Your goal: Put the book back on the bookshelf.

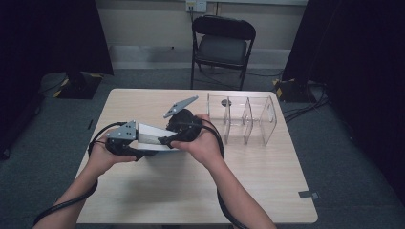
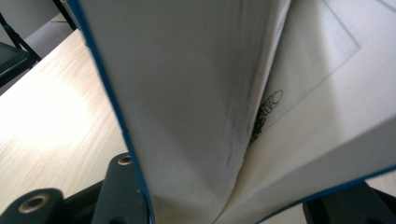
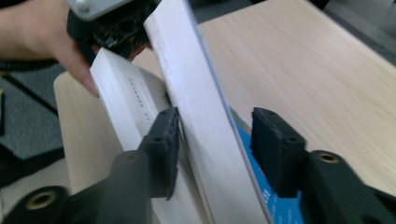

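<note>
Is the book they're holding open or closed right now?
Open. In the right gripper view the book splits into two page blocks; the left gripper view shows a printed page inside the gap.

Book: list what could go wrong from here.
1. The right gripper has one jaw between the pages of the book and a gap to the other jaw; the half it straddles could flop or slip.
2. The left gripper carries the book alone above the table; it could sag or drop.
3. A jaw among the pages might crease them.
</note>
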`<state>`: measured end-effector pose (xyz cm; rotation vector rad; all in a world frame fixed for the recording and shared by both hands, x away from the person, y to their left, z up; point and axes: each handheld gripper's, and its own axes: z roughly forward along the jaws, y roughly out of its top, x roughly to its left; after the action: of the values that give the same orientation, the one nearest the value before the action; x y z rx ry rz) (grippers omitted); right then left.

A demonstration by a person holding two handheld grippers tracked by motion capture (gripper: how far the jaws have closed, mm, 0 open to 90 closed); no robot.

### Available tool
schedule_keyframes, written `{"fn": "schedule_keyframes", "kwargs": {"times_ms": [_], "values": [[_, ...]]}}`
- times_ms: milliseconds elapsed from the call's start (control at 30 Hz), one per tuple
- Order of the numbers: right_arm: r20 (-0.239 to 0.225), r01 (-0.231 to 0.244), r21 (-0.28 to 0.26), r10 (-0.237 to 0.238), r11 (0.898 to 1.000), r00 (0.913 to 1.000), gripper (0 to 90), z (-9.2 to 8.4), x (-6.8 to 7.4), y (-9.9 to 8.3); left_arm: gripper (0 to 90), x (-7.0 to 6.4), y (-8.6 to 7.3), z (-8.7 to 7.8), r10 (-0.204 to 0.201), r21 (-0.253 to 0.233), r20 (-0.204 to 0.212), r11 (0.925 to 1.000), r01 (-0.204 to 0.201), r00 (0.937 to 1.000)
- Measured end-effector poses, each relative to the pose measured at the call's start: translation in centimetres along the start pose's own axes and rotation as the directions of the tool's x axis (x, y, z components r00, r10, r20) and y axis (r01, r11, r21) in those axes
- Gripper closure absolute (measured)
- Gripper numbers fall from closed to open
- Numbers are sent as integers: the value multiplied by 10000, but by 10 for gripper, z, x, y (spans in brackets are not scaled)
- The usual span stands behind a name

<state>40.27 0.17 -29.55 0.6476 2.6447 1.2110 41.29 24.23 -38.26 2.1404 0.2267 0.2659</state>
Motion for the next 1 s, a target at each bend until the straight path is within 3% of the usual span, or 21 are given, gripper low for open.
{"fn": "schedule_keyframes", "kwargs": {"times_ms": [33, 100, 267, 333, 367, 433, 533, 633, 700, 800, 1000], "values": [[-31, -76, -209, 76, 9998, 10000, 461, -3, -3, 0, 521, 1, 0, -1, -18, -25, -51, 10000, 18, 10000], [-277, -661, -791, 641, 9947, 9976, 411, -11, -8, 0, 535, 2, 1, -2, -19, -15, -163, 10000, 18, 9999], [370, -773, -1569, 841, 9846, 9958, 280, -36, -18, -3, 553, 8, 2, -6, -112, -6, -324, 9999, 112, 9994], [557, -966, -1413, 1053, 9852, 9929, 259, -41, -20, -8, 558, 10, 2, -6, -261, -81, -372, 9996, 259, 9990], [487, -1077, -1552, 1165, 9820, 9920, 254, -43, -22, -12, 560, 10, 2, -6, -326, -108, -346, 9994, 322, 9989], [782, -1257, -1659, 1401, 9781, 9870, 240, -46, -25, -21, 563, 12, 2, -7, -392, -120, -423, 9992, 387, 9983], [666, -1483, -1823, 1627, 9720, 9844, 235, -48, -28, -34, 570, 16, 2, -8, -458, -190, -492, 9988, 449, 9977], [818, -1524, -1732, 1684, 9730, 9823, 204, -47, -29, -46, 579, 19, 2, -10, -657, -202, -645, 9977, 645, 9958], [951, -1700, -1595, 1865, 9725, 9778, 182, -42, -30, -61, 591, 22, 1, -11, -710, -339, -706, 9971, 688, 9950], [800, -1745, -1491, 1878, 9733, 9789, 172, -37, -31, -72, 593, 26, 0, -12, -953, -407, -810, 9949, 923, 9921], [639, -2377, -1263, 2470, 9631, 9669, 171, -20, -32, -108, 597, 29, 1, -13, -1041, -324, -1014, 9943, 1013, 9894]]}}
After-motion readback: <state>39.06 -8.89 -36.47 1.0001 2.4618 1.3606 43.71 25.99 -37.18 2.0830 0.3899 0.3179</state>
